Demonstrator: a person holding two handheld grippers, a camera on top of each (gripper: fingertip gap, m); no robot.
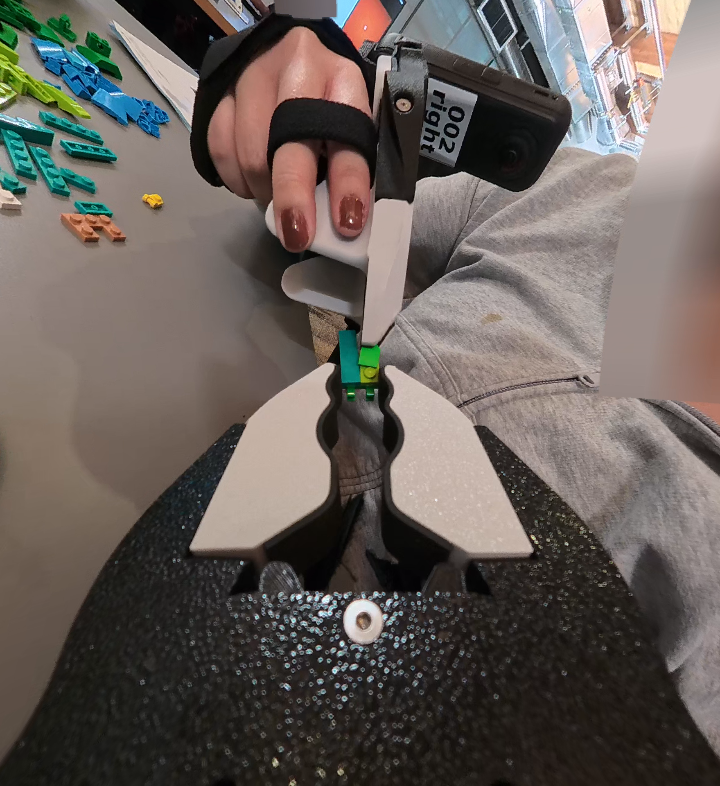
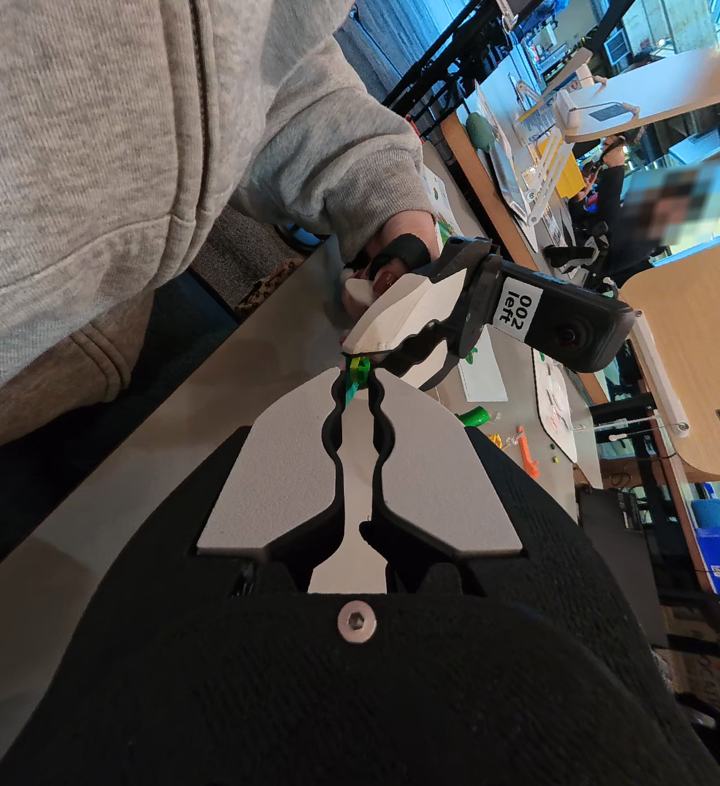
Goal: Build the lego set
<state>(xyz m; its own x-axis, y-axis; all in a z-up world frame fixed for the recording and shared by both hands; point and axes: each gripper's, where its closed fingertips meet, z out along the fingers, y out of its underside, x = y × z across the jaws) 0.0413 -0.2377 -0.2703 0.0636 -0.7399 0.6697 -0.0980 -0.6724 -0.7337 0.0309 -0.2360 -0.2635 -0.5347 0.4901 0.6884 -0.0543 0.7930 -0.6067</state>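
The left tongs clamp a small green brick assembly above the tabletop edge. The right tongs, narrow, touch it; grip uncertain. One orange brick lies left.

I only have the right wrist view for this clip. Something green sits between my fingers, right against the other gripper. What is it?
Observer: The left wrist view shows a small brick assembly: a teal plate beside a lime plate, with green clips at the near end, held between the left gripper's fingers.
Operator: And where does my gripper meet it?
Observer: The right gripper meets a bright green tile that sits tilted on the lime plate.
Operator: Anything else nearby?
Observer: Heaps of loose bricks, blue, green and teal, lie on the grey table.
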